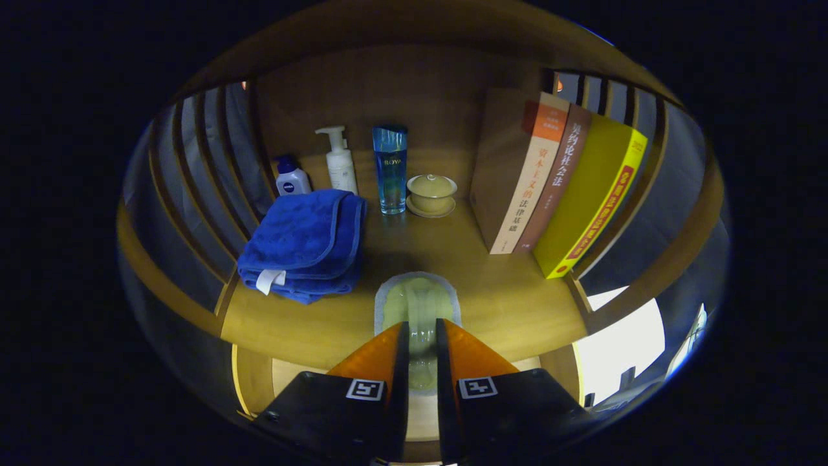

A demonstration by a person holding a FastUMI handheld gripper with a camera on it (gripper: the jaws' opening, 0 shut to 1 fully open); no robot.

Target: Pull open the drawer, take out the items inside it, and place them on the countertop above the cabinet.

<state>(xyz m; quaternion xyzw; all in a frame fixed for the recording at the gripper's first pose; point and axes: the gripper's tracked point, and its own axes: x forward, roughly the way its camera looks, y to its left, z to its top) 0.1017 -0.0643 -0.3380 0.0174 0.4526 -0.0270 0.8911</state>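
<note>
My gripper (422, 325) is shut on a small pale, see-through item (419, 299) with a whitish rim, which sticks out ahead of the fingertips. I cannot tell what kind of item it is. It is held over the front part of the wooden countertop (498, 298); whether it touches the wood cannot be told. Below the countertop's front edge, the pale inside of the open drawer (294, 378) shows beside and between my fingers.
On the countertop, a folded blue towel (304, 243) lies left of the item. Behind it stand a small blue-capped bottle (292, 178), a white pump bottle (339, 162), a tall blue bottle (390, 169) and a lidded tea bowl (431, 193). Three books (550, 188) lean at the right. Slatted sides enclose the shelf.
</note>
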